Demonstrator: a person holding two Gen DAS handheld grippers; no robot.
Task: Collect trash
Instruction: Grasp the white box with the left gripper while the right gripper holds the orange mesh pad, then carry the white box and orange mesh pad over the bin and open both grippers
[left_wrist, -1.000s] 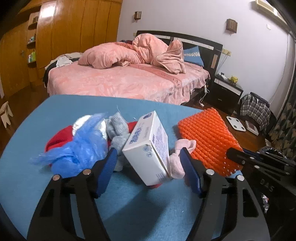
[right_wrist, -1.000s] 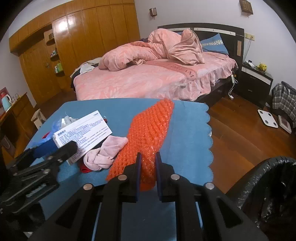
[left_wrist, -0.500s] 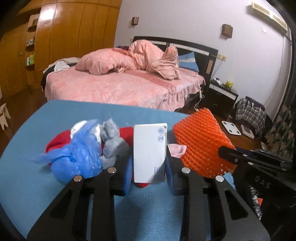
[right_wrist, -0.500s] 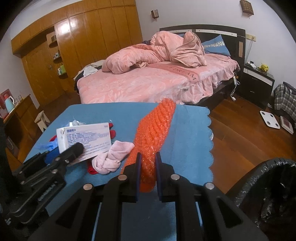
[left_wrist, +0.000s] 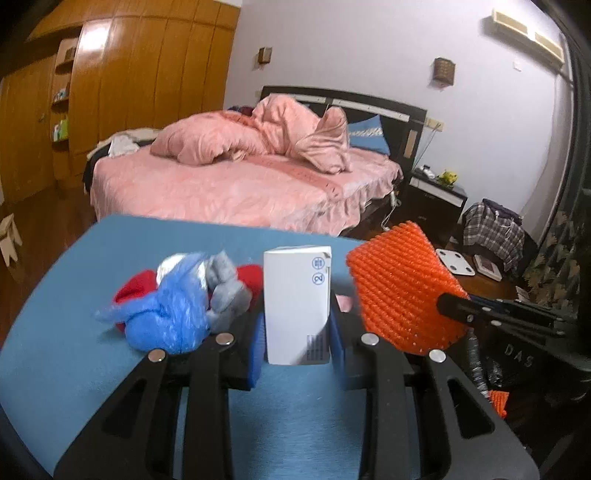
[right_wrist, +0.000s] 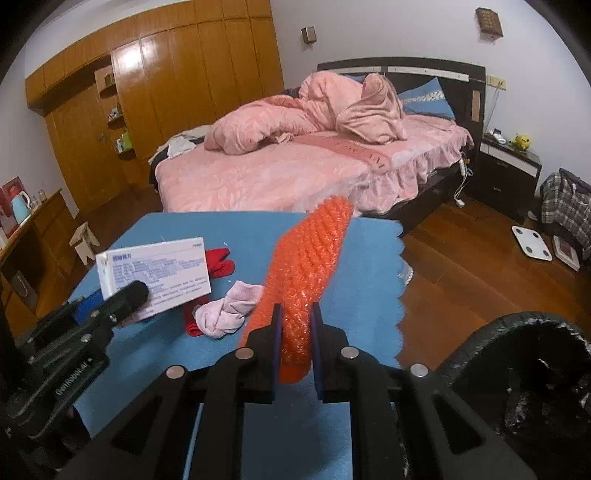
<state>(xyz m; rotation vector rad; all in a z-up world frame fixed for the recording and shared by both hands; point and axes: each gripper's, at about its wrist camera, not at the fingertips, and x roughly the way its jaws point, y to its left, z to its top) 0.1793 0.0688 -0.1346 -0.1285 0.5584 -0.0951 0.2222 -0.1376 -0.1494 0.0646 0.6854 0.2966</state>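
Note:
My left gripper (left_wrist: 297, 334) is shut on a white cardboard box (left_wrist: 297, 304), held upright above the blue table (left_wrist: 74, 350); the same box (right_wrist: 159, 269) shows printed text in the right wrist view. My right gripper (right_wrist: 295, 345) is shut on an orange foam net sheet (right_wrist: 308, 266), lifted off the table; that sheet (left_wrist: 400, 291) hangs to the right of the box in the left wrist view. A crumpled blue plastic bag (left_wrist: 166, 310) lies on the table left of the box.
Red cloth (left_wrist: 135, 288), a grey sock (left_wrist: 225, 284) and a pink sock (right_wrist: 229, 308) lie on the table. A black bin bag (right_wrist: 517, 387) gapes at the lower right, beside the table. A pink bed (right_wrist: 295, 162) stands beyond, on a wooden floor (right_wrist: 461, 269).
The left gripper closed on the white box, turned it upright and lifted it. The right gripper rose with the orange foam sheet.

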